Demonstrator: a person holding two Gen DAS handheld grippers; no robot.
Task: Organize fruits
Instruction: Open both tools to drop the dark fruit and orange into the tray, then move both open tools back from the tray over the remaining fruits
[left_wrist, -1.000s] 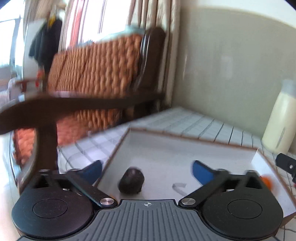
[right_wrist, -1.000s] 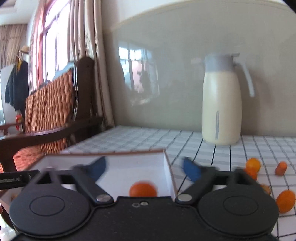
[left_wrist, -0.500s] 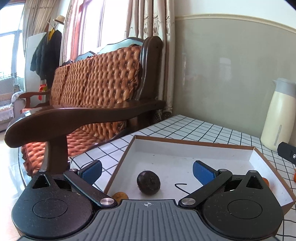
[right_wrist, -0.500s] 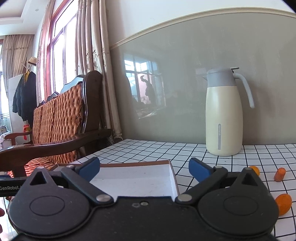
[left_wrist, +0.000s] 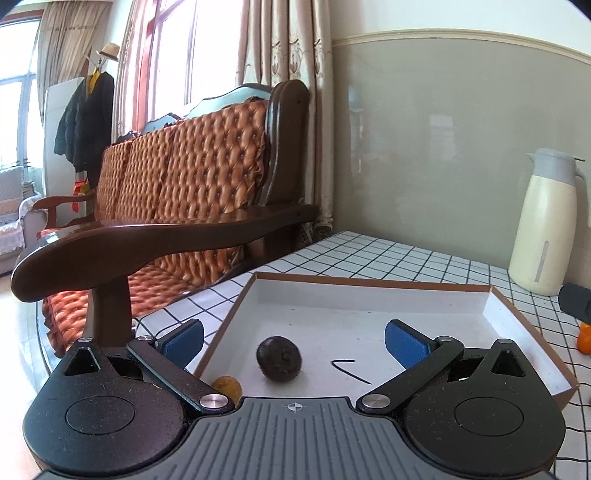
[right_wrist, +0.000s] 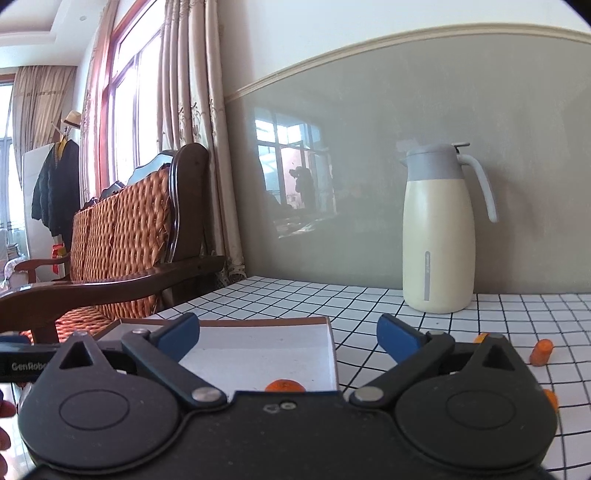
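Both my jaws gape empty; dark fruit (left_wrist: 279, 358) sits near the tray's (left_wrist: 373, 282) front edge, orange fruit (right_wrist: 284, 386) too.

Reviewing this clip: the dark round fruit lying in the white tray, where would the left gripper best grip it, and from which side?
Grip the dark fruit across its widest middle, coming from the tray's near side. It is roundish, so no side is clearly better, but it lies ahead of the open left gripper, slightly left of centre between the pads. The pale fruit sits close on its left, so probably keep that pad clear.
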